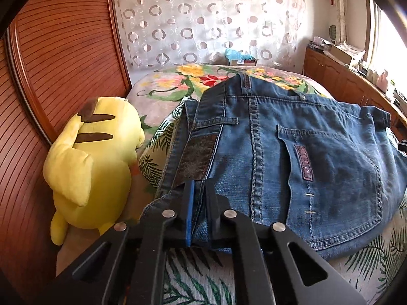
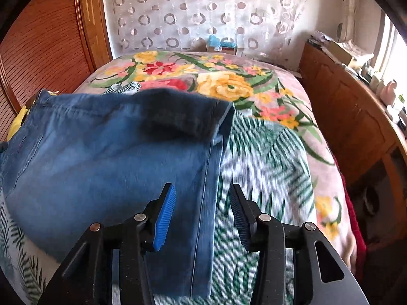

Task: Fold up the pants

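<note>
Blue denim pants [image 1: 292, 157] lie folded on the bed, back pockets and waistband up. My left gripper [image 1: 199, 188] is shut on the near left edge of the pants, next to a dark leather patch [image 1: 198, 157]. In the right wrist view the pants [image 2: 106, 157] lie to the left, their right edge running down between my fingers. My right gripper [image 2: 202, 190] is open and empty, just above that edge of the pants.
A yellow plush toy [image 1: 94, 162] lies left of the pants against the wooden headboard [image 1: 51, 76]. The bed has a palm-leaf sheet [image 2: 267, 167] and a floral blanket [image 2: 216, 81]. A wooden cabinet [image 2: 351, 117] with clutter runs along the right. A box [image 2: 221, 45] stands at the far end.
</note>
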`<control>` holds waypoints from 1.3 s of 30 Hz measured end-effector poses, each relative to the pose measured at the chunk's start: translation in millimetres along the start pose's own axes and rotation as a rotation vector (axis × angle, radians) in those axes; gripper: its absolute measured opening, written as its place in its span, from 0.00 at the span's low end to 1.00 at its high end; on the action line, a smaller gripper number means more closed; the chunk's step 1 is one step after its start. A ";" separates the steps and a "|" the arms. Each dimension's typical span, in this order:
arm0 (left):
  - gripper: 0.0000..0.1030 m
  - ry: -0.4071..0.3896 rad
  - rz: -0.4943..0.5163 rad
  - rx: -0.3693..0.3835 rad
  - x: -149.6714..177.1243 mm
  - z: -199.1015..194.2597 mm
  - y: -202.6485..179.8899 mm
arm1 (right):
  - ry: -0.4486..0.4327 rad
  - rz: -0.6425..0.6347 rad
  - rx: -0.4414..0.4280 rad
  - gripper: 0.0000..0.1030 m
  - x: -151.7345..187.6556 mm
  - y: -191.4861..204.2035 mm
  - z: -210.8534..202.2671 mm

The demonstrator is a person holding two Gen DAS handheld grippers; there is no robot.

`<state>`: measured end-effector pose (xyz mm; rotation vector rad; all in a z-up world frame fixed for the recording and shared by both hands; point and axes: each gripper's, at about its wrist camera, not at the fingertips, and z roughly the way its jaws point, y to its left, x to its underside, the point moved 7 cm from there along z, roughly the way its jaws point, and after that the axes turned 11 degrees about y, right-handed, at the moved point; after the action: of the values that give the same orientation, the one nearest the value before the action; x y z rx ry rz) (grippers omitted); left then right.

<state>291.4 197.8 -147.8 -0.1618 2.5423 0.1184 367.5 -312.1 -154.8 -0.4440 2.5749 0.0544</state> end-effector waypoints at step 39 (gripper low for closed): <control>0.49 0.089 -0.033 -0.025 27.1 11.3 7.7 | 0.027 0.011 -0.089 0.18 49.7 29.8 -5.5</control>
<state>274.2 204.3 -172.0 -0.2238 2.6265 0.1333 315.0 -299.6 -176.5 -0.4665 2.6088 0.1690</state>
